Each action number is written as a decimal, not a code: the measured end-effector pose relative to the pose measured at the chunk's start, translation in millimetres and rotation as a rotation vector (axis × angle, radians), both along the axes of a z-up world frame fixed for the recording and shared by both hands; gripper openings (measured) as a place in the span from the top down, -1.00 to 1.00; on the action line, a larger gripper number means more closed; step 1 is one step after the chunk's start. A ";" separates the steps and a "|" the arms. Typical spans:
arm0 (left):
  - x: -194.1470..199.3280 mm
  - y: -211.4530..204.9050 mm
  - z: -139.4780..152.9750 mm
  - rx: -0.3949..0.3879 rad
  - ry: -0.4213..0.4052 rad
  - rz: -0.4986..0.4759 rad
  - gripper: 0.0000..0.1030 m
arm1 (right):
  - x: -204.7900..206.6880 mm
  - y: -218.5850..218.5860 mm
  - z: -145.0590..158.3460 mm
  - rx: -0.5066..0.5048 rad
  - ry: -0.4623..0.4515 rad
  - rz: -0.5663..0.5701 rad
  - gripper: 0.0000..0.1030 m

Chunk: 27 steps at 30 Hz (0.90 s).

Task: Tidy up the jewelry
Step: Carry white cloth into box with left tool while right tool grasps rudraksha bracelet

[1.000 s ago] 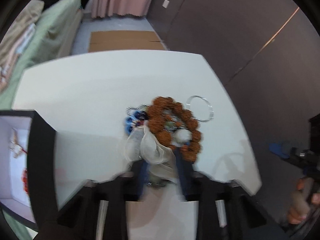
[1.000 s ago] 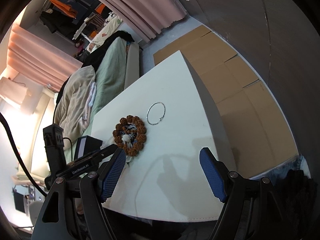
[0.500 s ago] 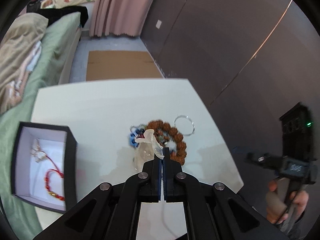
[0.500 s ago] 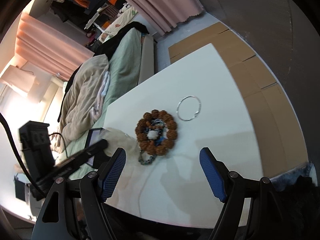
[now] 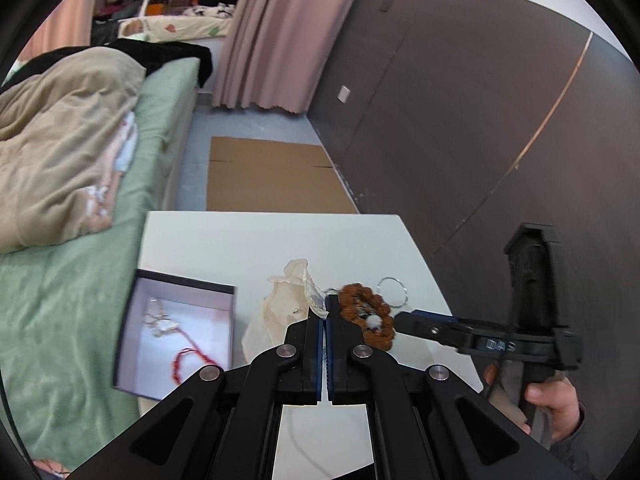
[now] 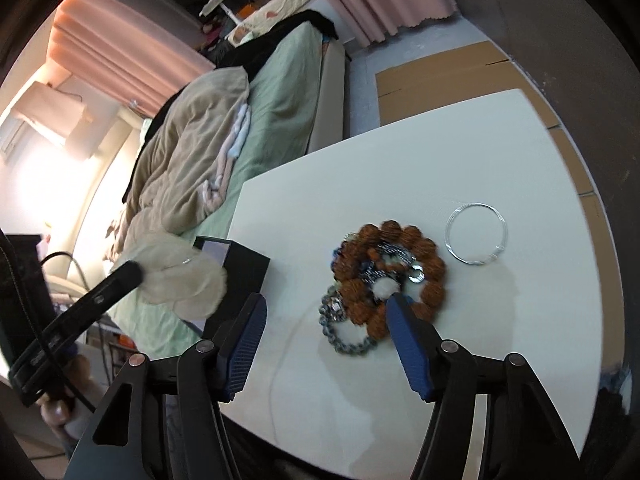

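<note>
My left gripper point(image 5: 324, 300) is shut on a sheer cream pouch point(image 5: 280, 304) and holds it in the air above the white table point(image 5: 240, 240), between the open black box point(image 5: 176, 336) and the jewelry pile. The pouch point(image 6: 180, 280) also shows in the right wrist view, beside the box point(image 6: 236, 264). The box holds a red cord bracelet point(image 5: 192, 360) and a pale necklace point(image 5: 160, 320). My right gripper point(image 6: 326, 304) is open, low over the pile: a brown bead bracelet point(image 6: 400, 272), a blue-grey bead bracelet point(image 6: 340, 332) and a thin silver bangle point(image 6: 476, 234).
A bed with a green sheet and beige blanket point(image 5: 60, 152) runs along the table's left side. Flat cardboard point(image 5: 272, 180) lies on the floor beyond the table. A dark wall point(image 5: 480, 120) stands to the right.
My left gripper closed on the pouch and lifted it up and left off the pile, toward the box. My right gripper moved in closer over the bead bracelets.
</note>
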State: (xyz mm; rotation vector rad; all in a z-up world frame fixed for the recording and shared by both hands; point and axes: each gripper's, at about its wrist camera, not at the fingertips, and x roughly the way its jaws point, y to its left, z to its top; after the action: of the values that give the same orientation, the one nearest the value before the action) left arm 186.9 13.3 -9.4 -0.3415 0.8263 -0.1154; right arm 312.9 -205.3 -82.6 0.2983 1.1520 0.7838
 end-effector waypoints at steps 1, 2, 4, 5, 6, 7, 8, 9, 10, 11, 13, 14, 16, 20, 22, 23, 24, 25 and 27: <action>-2.1 5.8 0.8 0.000 -0.001 0.009 1.00 | 2.8 5.5 -2.2 -0.011 0.005 0.007 -0.13; -4.6 9.9 1.6 0.000 -0.003 0.016 1.00 | 4.7 10.2 -4.5 -0.019 0.010 0.013 -0.10; -10.2 18.8 2.9 0.003 -0.007 0.036 1.00 | 9.6 21.2 -10.0 -0.049 0.017 0.028 -0.03; -12.8 22.4 3.2 0.003 -0.008 0.044 1.00 | 11.4 25.3 -11.7 -0.061 0.019 0.032 -0.03; -15.7 26.0 4.2 0.003 -0.009 0.052 1.00 | 13.4 29.8 -13.5 -0.074 0.022 0.036 -0.03; -18.0 32.0 5.0 0.001 -0.009 0.065 1.00 | 16.2 34.5 -16.7 -0.089 0.026 0.038 -0.03; -19.4 35.9 5.0 0.001 -0.010 0.073 1.00 | 18.1 38.3 -19.0 -0.103 0.031 0.038 -0.03; -21.7 40.8 5.2 0.000 -0.009 0.085 1.00 | 20.0 41.9 -21.9 -0.117 0.036 0.040 -0.01; -24.2 45.6 6.3 -0.003 -0.010 0.094 1.00 | 21.5 44.1 -24.5 -0.127 0.044 0.042 0.04; -25.7 49.3 6.3 -0.004 -0.011 0.101 1.00 | 22.9 47.3 -27.7 -0.138 0.054 0.045 0.07; -29.5 57.3 6.8 -0.006 -0.013 0.119 1.00 | 23.7 51.5 -32.1 -0.168 0.057 0.048 0.23; -30.9 60.2 7.0 -0.007 -0.013 0.126 1.00 | 25.5 53.9 -33.2 -0.182 0.057 0.046 0.36; -34.3 66.3 7.0 -0.011 -0.014 0.140 1.00 | 28.7 52.2 -37.2 -0.203 0.082 0.024 0.58; -35.5 76.7 6.3 -0.022 -0.016 0.153 1.00 | 26.2 42.1 -24.5 -0.146 0.072 -0.006 0.59; -34.8 79.2 3.5 -0.028 -0.012 0.153 1.00 | 23.6 38.5 -13.5 -0.117 0.058 -0.012 0.59; -35.1 80.2 2.6 -0.031 -0.012 0.152 1.00 | 21.5 35.9 -6.9 -0.101 0.049 -0.015 0.59; -33.2 80.7 0.6 -0.036 -0.009 0.150 1.00 | 20.0 33.9 -0.8 -0.090 0.040 -0.021 0.59; -32.1 81.2 -0.7 -0.041 -0.007 0.148 1.00 | 17.5 30.5 6.9 -0.077 0.028 -0.028 0.59; -28.2 80.8 -4.5 -0.053 -0.001 0.141 1.00 | 13.7 28.0 18.6 -0.055 0.012 -0.032 0.59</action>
State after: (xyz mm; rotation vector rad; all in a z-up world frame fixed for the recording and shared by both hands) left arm 158.7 94.1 -14.0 -0.4482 0.7963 -0.0055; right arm 326.7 -177.2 -64.0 0.2753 1.1752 0.7219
